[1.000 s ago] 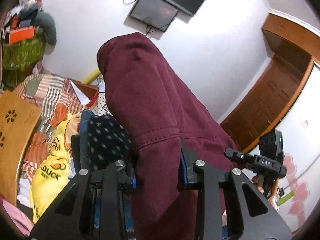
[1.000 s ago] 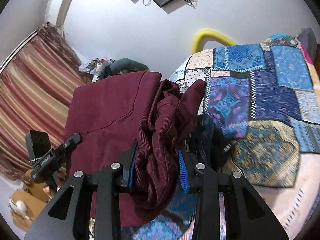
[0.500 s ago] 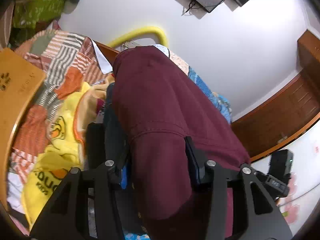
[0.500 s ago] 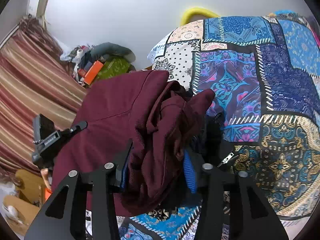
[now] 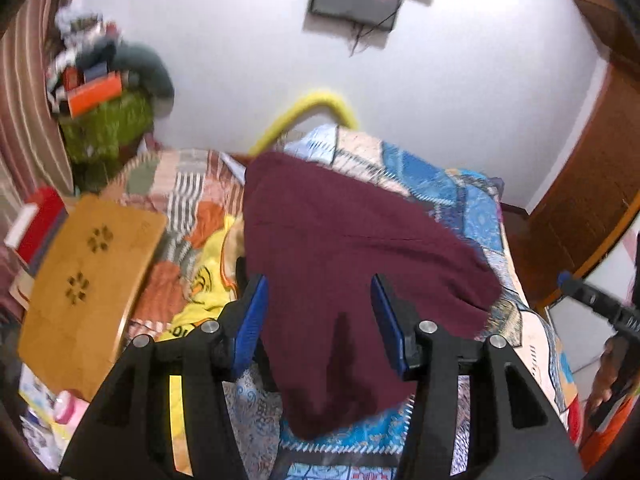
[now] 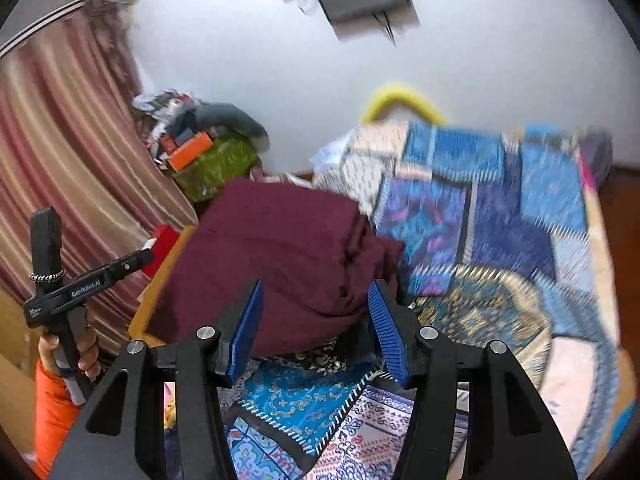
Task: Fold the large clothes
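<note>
A large maroon garment [image 5: 352, 264] lies spread on the patchwork quilt [image 5: 460, 192] of a bed. In the right wrist view the maroon garment [image 6: 288, 264] is a bunched heap with folds at its right side. My left gripper [image 5: 320, 320] is open just in front of the cloth, its blue pads [image 5: 250, 320] off it. On my right gripper [image 6: 316, 328] the jaws are opening, with the heap's near edge between them and not pinched. A hand [image 6: 76, 344] in an orange sleeve holds the left gripper [image 6: 80, 284], seen at the left of the right wrist view.
A wooden lap table [image 5: 88, 280] and a yellow printed garment [image 5: 204, 280] lie left of the maroon cloth. A green bag with piled items [image 5: 108, 128] stands by the striped curtain [image 6: 60, 160]. A wooden wardrobe [image 5: 580, 200] is at the right, and a yellow tube [image 5: 312, 108] at the bed's head.
Both grippers have let go of the maroon garment and their jaws have widened. The cloth, held up before, now lies on the bed. Both views have tipped downward.
</note>
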{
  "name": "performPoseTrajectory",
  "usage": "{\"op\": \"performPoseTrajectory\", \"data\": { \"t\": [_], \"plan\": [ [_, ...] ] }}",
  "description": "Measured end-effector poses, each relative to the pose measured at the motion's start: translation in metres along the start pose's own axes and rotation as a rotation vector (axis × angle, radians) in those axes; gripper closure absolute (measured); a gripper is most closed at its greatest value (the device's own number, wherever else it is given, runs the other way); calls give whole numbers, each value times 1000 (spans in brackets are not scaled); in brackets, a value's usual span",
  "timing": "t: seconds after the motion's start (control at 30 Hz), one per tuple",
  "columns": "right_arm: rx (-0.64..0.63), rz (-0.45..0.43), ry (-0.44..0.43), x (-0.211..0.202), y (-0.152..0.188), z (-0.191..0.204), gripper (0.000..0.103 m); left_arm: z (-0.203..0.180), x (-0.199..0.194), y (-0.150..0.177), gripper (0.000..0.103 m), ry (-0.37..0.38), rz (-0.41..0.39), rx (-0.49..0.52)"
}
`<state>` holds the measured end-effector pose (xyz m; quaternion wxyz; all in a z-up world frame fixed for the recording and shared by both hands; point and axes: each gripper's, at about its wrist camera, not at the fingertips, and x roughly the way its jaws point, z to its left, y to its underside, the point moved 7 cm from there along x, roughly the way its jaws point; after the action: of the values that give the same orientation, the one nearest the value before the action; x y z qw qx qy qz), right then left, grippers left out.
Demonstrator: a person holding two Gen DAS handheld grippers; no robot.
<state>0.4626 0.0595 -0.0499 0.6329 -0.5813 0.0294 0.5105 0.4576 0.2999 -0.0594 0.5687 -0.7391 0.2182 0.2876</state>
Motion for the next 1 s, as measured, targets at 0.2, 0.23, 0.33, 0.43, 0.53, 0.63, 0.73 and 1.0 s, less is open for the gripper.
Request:
{"op": "performPoseTrajectory", "data": {
  "t": [0.2,0.23,0.33,0.43,0.53,0.63,0.73,1.0],
  "plan": [
    [-144,-176,3,-89,0,55,51,-57,-106,10,52,53,-166,64],
    [-164,-209,3,-104,3,64,51,-67,-126,14,52,56,-203,79],
    [-200,-297,13,-142,12,84,51,-92,-177,26,52,55,-306,117],
    [-214,-383,8,-177,24,101,51,-113,-227,47,52,-4,-441,160],
    [-225,-454,2,-204,39,114,51,-133,-263,73,52,-77,-558,201],
    [-254,-501,-1,-219,53,126,51,-146,-288,100,52,-109,-629,197],
    [-262,-531,26,-226,67,130,51,-153,-298,116,51,-124,-673,185],
    [-273,-574,139,-231,86,131,13,-143,-314,146,13,-150,-727,106]
  ]
}}
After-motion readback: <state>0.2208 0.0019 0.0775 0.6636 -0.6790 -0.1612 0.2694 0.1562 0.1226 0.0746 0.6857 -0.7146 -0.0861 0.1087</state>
